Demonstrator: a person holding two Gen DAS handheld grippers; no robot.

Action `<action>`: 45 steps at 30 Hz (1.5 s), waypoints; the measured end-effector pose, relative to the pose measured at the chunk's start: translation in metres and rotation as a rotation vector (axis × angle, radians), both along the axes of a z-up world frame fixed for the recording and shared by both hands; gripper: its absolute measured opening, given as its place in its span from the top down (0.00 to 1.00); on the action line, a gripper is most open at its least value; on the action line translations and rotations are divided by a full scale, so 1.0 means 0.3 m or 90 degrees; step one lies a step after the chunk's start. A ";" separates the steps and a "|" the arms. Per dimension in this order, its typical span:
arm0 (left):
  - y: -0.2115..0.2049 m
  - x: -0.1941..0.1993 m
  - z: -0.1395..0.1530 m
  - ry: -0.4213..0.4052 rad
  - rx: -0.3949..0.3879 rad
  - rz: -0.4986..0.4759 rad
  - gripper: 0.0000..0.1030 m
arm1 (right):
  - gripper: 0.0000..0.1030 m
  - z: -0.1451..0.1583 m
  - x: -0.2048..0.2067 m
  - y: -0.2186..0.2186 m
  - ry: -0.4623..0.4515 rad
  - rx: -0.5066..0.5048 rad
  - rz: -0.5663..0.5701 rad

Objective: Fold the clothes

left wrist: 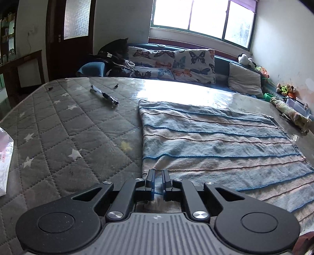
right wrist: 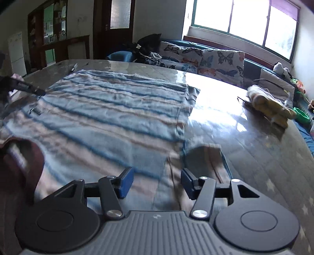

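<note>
- Your striped cloth [left wrist: 215, 141] is lying spread flat on the quilted grey mattress [left wrist: 64, 125]; take this cloth as the reference for every position below.
- Your left gripper [left wrist: 158, 176] is sitting at the cloth's near left corner, its jaws drawn to a narrow gap; cloth edge is showing between them, but I cannot tell whether they are pinching it.
- Your right gripper [right wrist: 157, 181] is hanging over the cloth's near right edge, its fingers [right wrist: 126, 181] standing wide apart and holding nothing.
- In the right wrist view, the cloth's near right corner [right wrist: 204, 157] is showing turned up; motion blur is masking the detail.
- A pen [left wrist: 104, 96] is lying on the mattress, well apart from the cloth's far left corner.
- A rolled yellowish bundle [right wrist: 270, 107] is resting on the mattress, well apart from the cloth's far right corner.
- Butterfly-print pillows [left wrist: 176, 62] are lining the bed beyond the cloth's far edge, under the window [left wrist: 204, 17].
</note>
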State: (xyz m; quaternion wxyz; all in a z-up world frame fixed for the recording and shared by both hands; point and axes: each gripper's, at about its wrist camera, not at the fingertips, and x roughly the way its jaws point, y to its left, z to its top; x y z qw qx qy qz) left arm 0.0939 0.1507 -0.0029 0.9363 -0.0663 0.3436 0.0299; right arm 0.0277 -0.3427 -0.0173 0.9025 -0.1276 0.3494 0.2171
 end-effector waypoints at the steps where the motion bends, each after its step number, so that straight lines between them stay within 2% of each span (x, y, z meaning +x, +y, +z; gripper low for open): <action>1: -0.003 0.002 -0.001 0.001 0.001 0.001 0.91 | 0.45 0.002 -0.015 -0.017 0.003 0.002 -0.004; 7: -0.018 0.005 0.007 0.005 0.007 0.016 0.89 | 0.43 0.011 -0.062 -0.126 0.038 0.040 -0.063; 9: -0.036 -0.011 0.018 0.000 0.010 0.014 0.75 | 0.43 0.023 -0.070 -0.149 0.031 0.046 -0.075; 11: -0.054 -0.027 0.030 -0.004 0.014 0.013 0.66 | 0.43 0.033 -0.076 -0.163 0.020 0.048 -0.083; 16: -0.125 -0.099 0.050 -0.011 0.014 -0.028 0.64 | 0.43 0.037 -0.055 -0.129 0.016 0.059 -0.078; 25: -0.326 -0.262 0.036 0.001 0.046 -0.159 0.60 | 0.43 0.053 -0.089 0.085 0.001 0.041 0.068; 31: -0.371 -0.399 0.056 -0.021 0.072 -0.254 0.60 | 0.45 0.094 -0.173 0.177 0.002 0.038 0.185; 36: -0.376 -0.415 0.048 0.000 0.088 -0.219 0.61 | 0.45 0.104 -0.217 0.258 -0.008 0.019 0.226; 39: -0.394 -0.421 0.043 0.002 0.126 -0.209 0.61 | 0.45 0.101 -0.181 0.312 -0.020 0.015 0.227; 41: -0.395 -0.439 0.051 -0.001 0.132 -0.218 0.61 | 0.44 0.093 -0.157 0.348 -0.016 0.014 0.238; 43: -0.389 -0.459 0.065 -0.005 0.125 -0.224 0.61 | 0.44 0.078 -0.146 0.397 -0.020 -0.002 0.262; 45: -0.371 -0.475 0.085 -0.002 0.095 -0.235 0.60 | 0.44 0.062 -0.144 0.435 -0.018 -0.013 0.283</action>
